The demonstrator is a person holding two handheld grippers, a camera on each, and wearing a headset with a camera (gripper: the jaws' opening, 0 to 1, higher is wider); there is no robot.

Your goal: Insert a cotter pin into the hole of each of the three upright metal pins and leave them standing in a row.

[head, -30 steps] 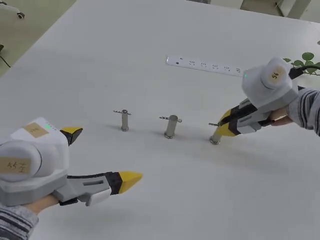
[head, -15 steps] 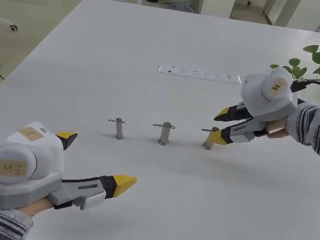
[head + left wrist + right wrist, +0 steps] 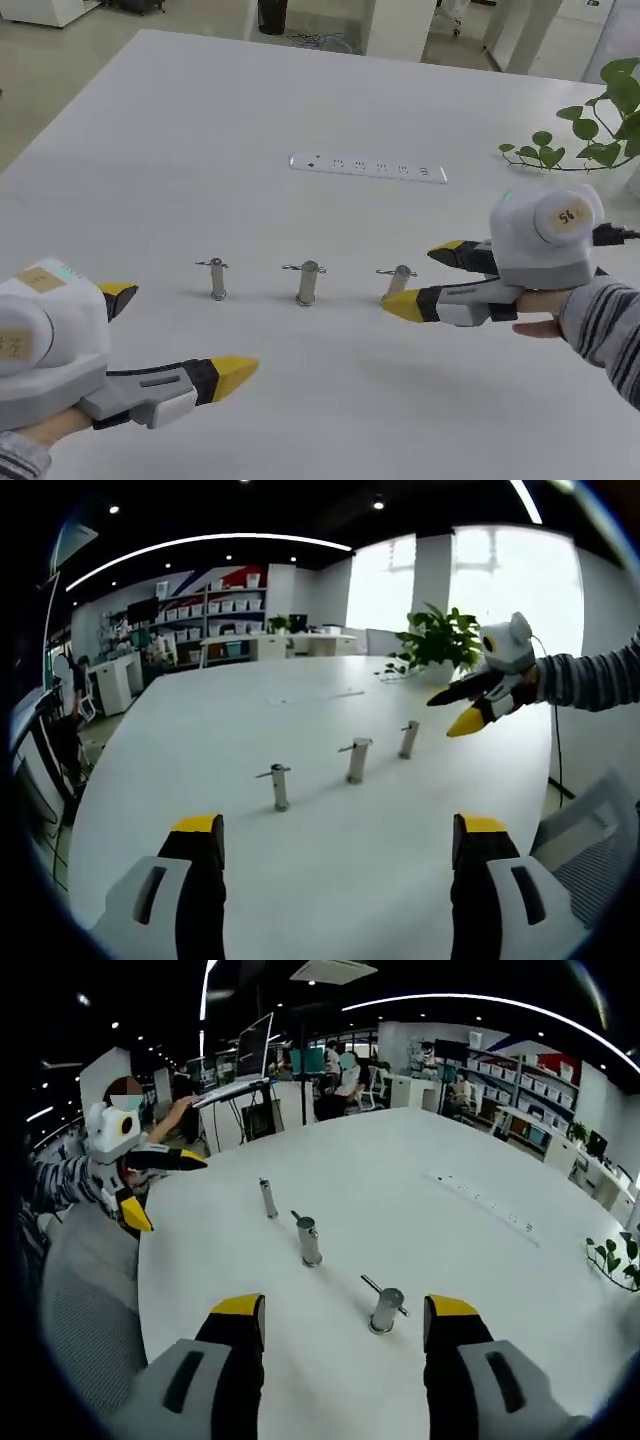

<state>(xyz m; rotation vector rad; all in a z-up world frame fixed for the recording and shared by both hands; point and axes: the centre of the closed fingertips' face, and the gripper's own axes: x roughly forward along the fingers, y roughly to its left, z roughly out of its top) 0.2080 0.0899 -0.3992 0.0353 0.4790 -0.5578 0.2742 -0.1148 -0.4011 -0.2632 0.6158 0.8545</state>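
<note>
Three metal pins stand in a row across the white table [image 3: 150, 150]: left pin [image 3: 218, 279], middle pin [image 3: 307, 284], right pin [image 3: 399, 282]. A cotter pin [image 3: 210, 264] crosses the top of the left pin; the middle and right pins are fitted likewise.

The right gripper [image 3: 423, 276] sits just beside the right pin, jaws apart and empty. In the right gripper view that pin stands just ahead of the gap, clear of both tips.

The left gripper [image 3: 177, 330] hovers at the near left, well apart from the row, jaws spread and empty.

A power strip [image 3: 367, 167] lies farther back, and a plant [image 3: 590, 130] stands far right.
</note>
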